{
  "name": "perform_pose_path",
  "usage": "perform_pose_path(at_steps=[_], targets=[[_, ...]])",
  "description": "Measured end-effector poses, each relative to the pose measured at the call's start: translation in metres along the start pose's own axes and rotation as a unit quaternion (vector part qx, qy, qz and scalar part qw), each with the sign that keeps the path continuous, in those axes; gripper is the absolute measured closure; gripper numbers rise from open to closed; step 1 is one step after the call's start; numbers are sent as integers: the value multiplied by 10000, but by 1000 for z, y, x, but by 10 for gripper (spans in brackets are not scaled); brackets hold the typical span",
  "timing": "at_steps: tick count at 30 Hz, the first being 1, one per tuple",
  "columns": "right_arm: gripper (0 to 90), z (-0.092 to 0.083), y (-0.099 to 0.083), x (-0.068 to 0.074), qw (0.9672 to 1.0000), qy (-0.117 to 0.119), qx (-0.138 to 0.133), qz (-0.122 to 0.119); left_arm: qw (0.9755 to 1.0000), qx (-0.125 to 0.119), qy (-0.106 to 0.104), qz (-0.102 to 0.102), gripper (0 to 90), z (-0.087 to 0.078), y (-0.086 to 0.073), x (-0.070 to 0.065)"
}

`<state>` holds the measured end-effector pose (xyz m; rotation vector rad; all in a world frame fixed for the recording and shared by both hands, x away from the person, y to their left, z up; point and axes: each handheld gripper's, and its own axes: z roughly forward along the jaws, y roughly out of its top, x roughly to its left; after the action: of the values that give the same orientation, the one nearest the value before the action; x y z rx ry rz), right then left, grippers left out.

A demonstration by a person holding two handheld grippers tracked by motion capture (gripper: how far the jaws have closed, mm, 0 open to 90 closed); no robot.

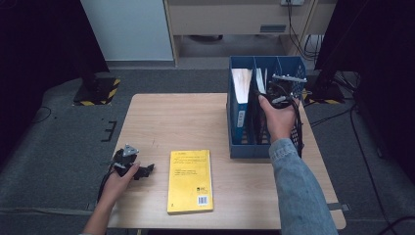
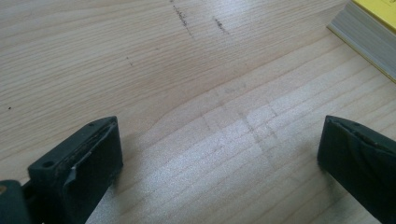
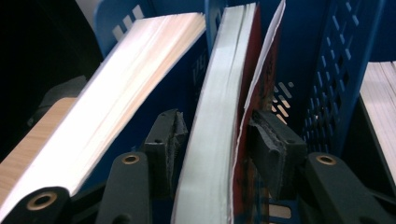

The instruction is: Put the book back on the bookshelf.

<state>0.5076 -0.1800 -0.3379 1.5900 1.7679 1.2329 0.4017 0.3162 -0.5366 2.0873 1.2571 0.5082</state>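
At the counter's far right corner the right gripper [image 3: 212, 140] has its fingers loosely around a red-covered book [image 3: 215, 140] in the blue file rack [image 1: 244, 147], while the left gripper [image 2: 219, 163] rests released near the front left edge

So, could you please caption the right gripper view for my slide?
Right gripper straddling a red-covered book standing in the blue file rack.

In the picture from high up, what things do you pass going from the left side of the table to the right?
Black left gripper in a hand, then the flat yellow paperback book, then the blue plastic file rack with the right gripper reaching into it.
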Motion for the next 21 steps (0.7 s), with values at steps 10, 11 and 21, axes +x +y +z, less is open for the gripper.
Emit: perform_pose_path(at_steps=[10, 11, 21], targets=[[421, -12, -1, 9, 9994, -81, 37, -346, 10000, -2, -3, 3, 0, 0, 0, 0], [410, -12, -1, 9, 9993, -81, 55, -357, 10000, -2, -3, 4, 0, 0, 0, 0], [348, -22, -8, 6, 9992, -51, 75, -380, 10000, -4, -2, 3, 0, 0, 0, 0]])
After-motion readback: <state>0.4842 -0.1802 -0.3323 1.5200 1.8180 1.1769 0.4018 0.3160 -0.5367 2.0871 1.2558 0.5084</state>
